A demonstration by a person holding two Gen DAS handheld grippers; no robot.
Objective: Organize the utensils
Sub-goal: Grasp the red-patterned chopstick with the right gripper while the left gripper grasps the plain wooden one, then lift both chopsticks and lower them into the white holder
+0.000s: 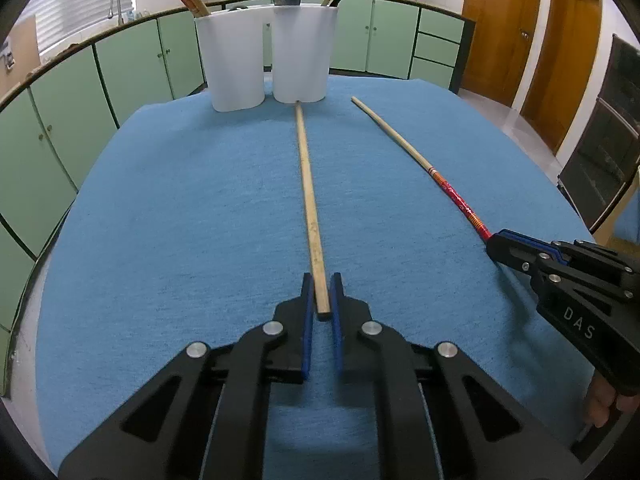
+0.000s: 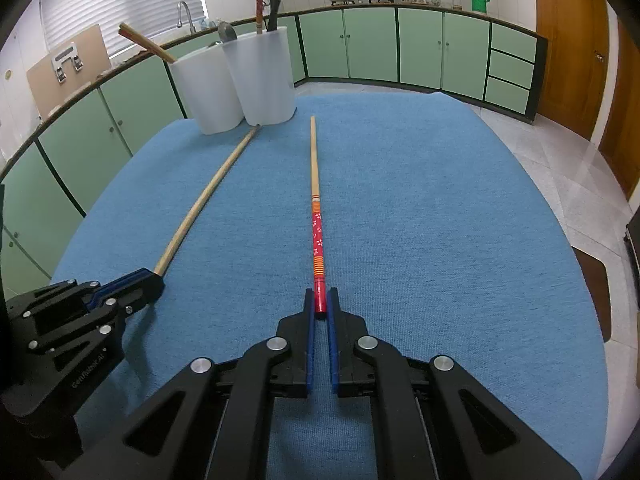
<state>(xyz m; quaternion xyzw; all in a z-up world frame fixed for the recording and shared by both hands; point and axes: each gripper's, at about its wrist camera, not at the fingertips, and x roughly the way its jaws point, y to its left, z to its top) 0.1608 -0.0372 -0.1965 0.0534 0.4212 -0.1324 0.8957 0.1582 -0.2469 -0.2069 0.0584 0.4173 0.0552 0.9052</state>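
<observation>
Now my left gripper [image 1: 323, 296] clamps the plain chopstick [image 1: 308, 200], right gripper [image 2: 320, 300] the red-handled chopstick [image 2: 318, 232]; I should lift both level toward the white holder [image 1: 266, 56].

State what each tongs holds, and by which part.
Left tongs: plain wooden chopstick, by its thick end. Right tongs: red-patterned chopstick, by its red end.

Red flowered chopstick [image 2: 319, 236]; blue cloth [image 2: 440, 220]; seemingly white holder [image 2: 260, 76].

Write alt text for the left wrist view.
The left gripper clamps a plain chopstick on a blue cloth. The right gripper holds a red chopstick. Behind stands a white holder.
</observation>
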